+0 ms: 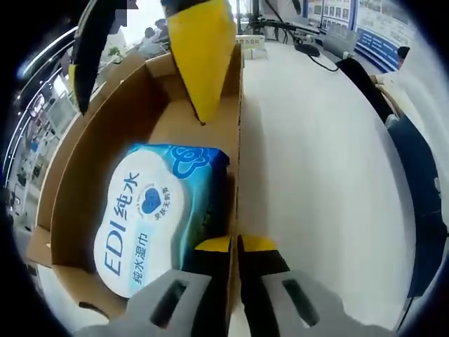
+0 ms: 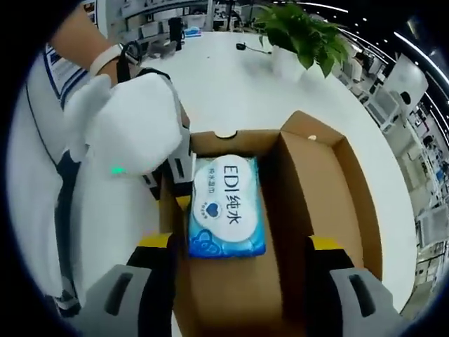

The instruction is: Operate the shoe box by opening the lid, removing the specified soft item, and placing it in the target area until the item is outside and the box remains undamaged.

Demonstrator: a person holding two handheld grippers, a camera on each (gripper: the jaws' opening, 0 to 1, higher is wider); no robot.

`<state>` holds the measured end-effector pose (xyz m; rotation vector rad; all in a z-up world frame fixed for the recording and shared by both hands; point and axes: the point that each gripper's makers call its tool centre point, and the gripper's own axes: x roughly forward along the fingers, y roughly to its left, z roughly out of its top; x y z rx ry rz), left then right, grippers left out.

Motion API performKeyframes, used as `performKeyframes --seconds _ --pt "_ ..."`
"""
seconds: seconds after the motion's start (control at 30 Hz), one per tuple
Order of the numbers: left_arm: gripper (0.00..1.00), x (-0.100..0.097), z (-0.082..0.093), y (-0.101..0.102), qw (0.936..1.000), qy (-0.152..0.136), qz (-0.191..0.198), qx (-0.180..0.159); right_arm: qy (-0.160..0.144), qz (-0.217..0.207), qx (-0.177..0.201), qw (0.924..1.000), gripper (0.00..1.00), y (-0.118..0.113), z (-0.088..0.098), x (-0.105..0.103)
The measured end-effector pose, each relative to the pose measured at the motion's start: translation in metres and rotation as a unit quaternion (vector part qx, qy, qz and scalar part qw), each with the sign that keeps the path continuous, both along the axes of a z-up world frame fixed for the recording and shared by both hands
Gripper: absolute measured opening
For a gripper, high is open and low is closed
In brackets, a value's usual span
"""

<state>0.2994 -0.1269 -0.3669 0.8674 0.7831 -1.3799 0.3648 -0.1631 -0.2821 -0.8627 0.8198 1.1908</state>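
An open brown shoe box [image 1: 91, 161] lies on a white table [image 1: 316, 175]. Inside it lies a blue and white pack of wet wipes [image 1: 151, 217], flat on the bottom. My left gripper [image 1: 236, 246] is shut on the box's side wall, one yellow-tipped jaw inside and one outside. In the right gripper view the pack of wet wipes [image 2: 226, 207] sits in the box [image 2: 231, 140], whose lid [image 2: 337, 196] hangs open to the right. My right gripper [image 2: 240, 246] hovers above the box, open wide, short of the pack. It enters the left gripper view as the right gripper [image 1: 144, 112] from the top.
A potted plant [image 2: 305, 35] stands at the far side of the table [image 2: 231, 77]. A person's body [image 2: 42, 154] is close on the left, a dark sleeve [image 1: 414, 182] on the right. Cables and small gear [image 1: 316, 49] lie at the far end.
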Motion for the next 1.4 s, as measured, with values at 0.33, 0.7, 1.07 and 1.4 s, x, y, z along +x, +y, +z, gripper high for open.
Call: performKeyframes --seconds 0.33,0.7,1.07,1.4 --pt "0.02 0.0 -0.001 0.0 1.0 0.0 0.001 0.0 0.019 0.02 -0.013 0.9995 0.75 0.01 -0.024 -0.002" --pt "0.02 0.0 0.0 0.0 1.0 0.002 0.0 0.0 0.037 0.033 -0.021 0.9985 0.73 0.017 -0.043 -0.002" --pt "0.02 0.0 0.0 0.0 1.0 0.002 0.0 0.0 0.061 0.046 -0.028 0.9967 0.65 0.019 -0.06 -0.008" --pt "0.01 0.0 -0.001 0.0 1.0 0.002 0.0 0.0 0.06 0.048 -0.015 0.997 0.61 0.018 -0.058 -0.008"
